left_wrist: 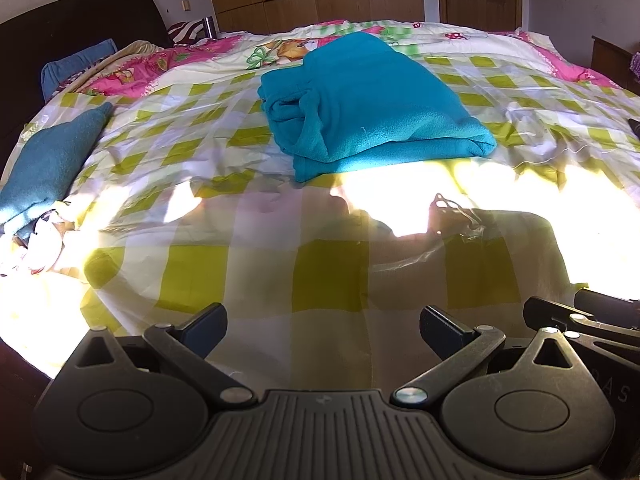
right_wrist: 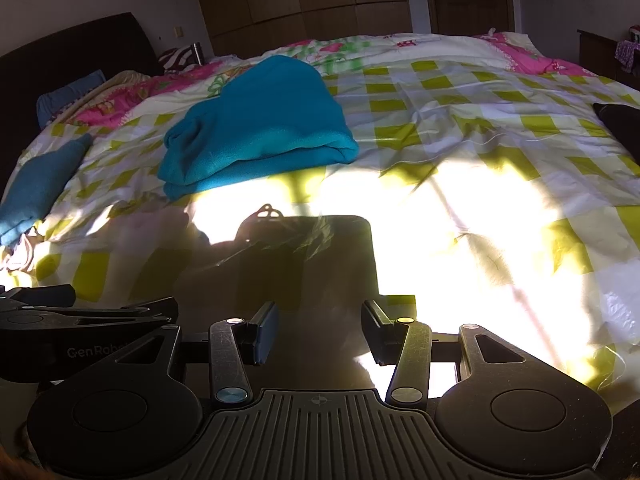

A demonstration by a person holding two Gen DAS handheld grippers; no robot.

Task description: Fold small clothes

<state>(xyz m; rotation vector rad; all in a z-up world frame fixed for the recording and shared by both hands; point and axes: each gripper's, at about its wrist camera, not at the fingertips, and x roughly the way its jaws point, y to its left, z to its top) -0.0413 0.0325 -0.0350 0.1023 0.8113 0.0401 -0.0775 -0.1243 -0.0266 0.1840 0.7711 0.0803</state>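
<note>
A folded turquoise fleece garment [left_wrist: 372, 104] lies in the middle of the bed, and the right wrist view shows this fleece [right_wrist: 260, 120] further to the left. My left gripper [left_wrist: 324, 328] hovers low over the near part of the checked duvet [left_wrist: 328, 272], open wide with nothing between its fingers. Close on its right, my right gripper [right_wrist: 322, 332] is also open and empty, over a shaded patch of the duvet [right_wrist: 460, 128]. Both grippers are well short of the fleece and apart from it.
A darker teal cloth [left_wrist: 52, 160] lies at the left edge of the bed, with a crumpled white and pink cloth [left_wrist: 40, 248] just below it. A dark item [right_wrist: 620, 124] sits at the right edge. Headboard [left_wrist: 80, 20] far left, wardrobe and door behind. Strong sunlight glares on the near duvet.
</note>
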